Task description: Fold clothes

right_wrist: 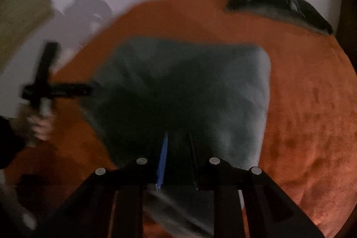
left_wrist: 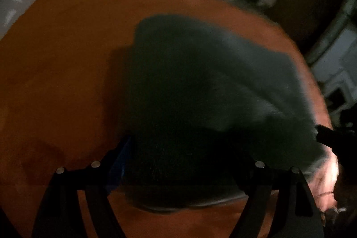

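- Both views are smeared by motion, and the dim light hides fine detail.
- The dark green garment (left_wrist: 200,86) shows no readable seams or folds; its near edge is hidden behind the left claw (left_wrist: 178,162).
- In the left wrist view, the right-hand finger is lost in shadow against the cloth.
- The black item (right_wrist: 279,6) at the far edge of the orange surface (right_wrist: 312,104) is too blurred to identify.
- A hand (right_wrist: 41,126) at the right wrist view's left edge is blurred and partly cut off.
- Whether the right claw (right_wrist: 178,148) touches the cloth cannot be told.
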